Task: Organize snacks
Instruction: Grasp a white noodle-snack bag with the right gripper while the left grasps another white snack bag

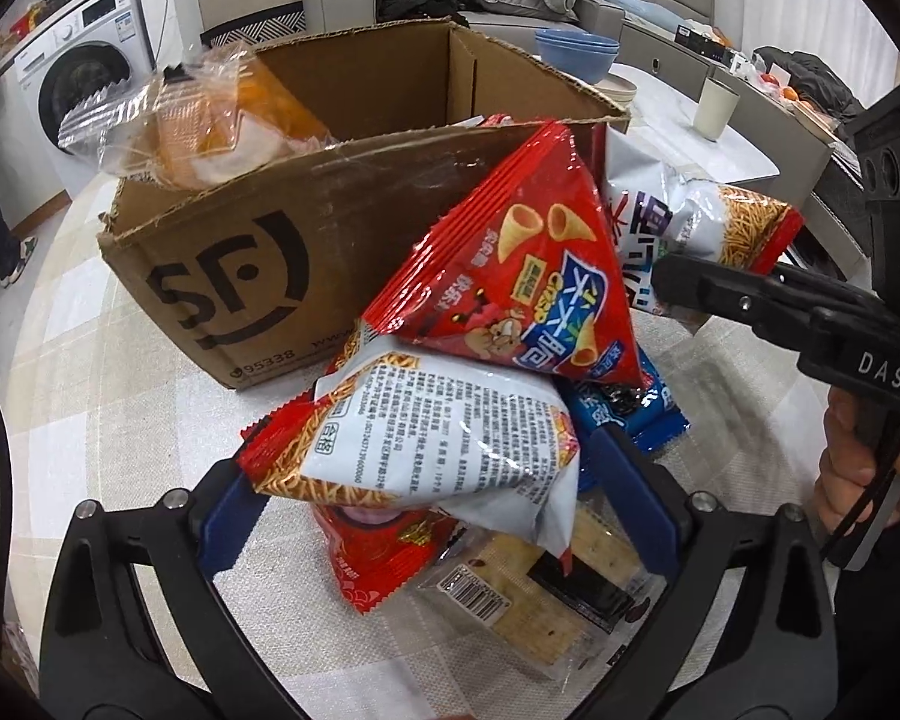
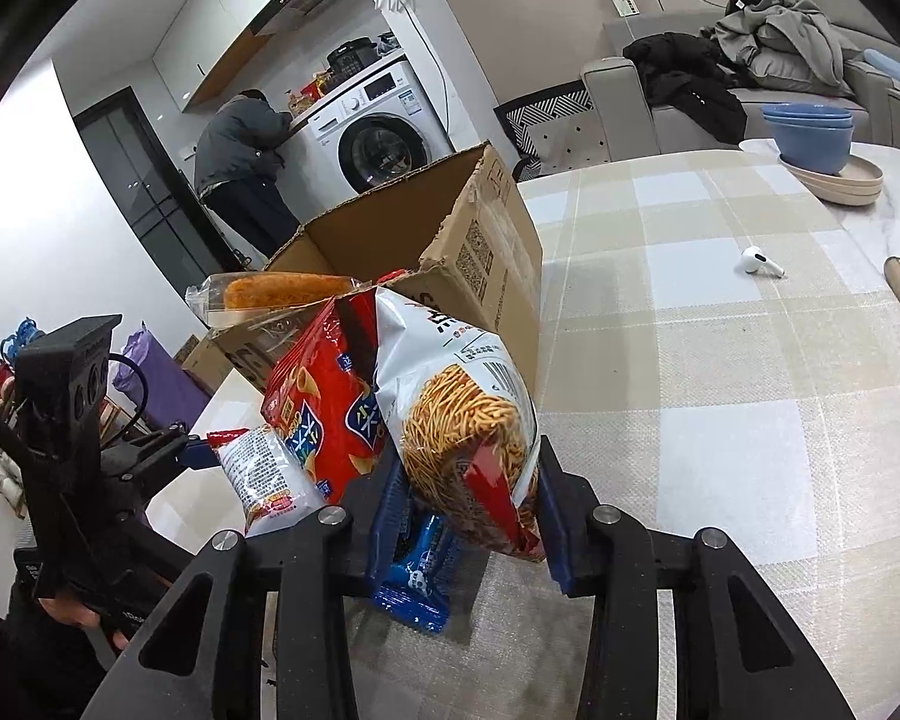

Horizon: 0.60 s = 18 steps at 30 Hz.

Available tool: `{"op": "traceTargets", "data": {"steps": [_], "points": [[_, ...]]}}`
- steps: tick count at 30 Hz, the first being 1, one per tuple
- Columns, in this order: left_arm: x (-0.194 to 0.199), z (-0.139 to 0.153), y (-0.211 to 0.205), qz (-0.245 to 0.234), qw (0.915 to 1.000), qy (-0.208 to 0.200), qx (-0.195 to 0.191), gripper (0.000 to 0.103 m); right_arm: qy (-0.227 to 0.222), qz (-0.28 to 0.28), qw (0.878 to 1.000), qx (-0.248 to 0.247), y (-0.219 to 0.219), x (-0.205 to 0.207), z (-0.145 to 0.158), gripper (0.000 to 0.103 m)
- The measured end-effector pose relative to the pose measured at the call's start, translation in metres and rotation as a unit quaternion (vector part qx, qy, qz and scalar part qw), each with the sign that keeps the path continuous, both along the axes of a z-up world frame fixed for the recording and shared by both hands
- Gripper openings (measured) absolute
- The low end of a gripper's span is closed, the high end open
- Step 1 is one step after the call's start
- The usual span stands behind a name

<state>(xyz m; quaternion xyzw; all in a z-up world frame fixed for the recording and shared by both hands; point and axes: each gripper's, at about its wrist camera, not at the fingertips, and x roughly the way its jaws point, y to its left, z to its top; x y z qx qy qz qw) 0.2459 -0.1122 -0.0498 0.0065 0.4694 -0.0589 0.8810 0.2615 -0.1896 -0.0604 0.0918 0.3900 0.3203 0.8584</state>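
An open cardboard box stands on the checked tablecloth and shows in the right wrist view too. A clear-wrapped orange snack pokes out of it. My left gripper is shut on a white and red noodle-snack bag, over a red packet and a cracker pack. A red cone-snack bag leans on the box. My right gripper is shut on a second noodle-snack bag, seen also in the left wrist view. A blue cookie packet lies under it.
Blue bowls on plates stand at the table's far end, with a cup nearby. A white earbud lies on the cloth to the right. A person stands at a washing machine behind the box.
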Motion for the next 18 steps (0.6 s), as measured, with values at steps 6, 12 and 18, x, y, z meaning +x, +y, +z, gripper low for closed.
{"op": "traceTargets", "data": {"steps": [6,12,18], "points": [[0.003,0.000,-0.008,-0.001,0.9999,-0.005,0.013,0.082,-0.007,0.000,1.000,-0.002,-0.001,-0.003,0.002,0.040],[-0.003,0.005,-0.007,-0.009,0.9998,-0.018,0.003,0.064,-0.010,-0.001,1.000,0.003,-0.002,-0.005,0.004,0.040],[-0.016,0.011,-0.003,-0.011,0.9996,-0.024,-0.011,0.060,-0.017,0.000,1.000,0.011,-0.003,-0.007,0.010,0.040]]}}
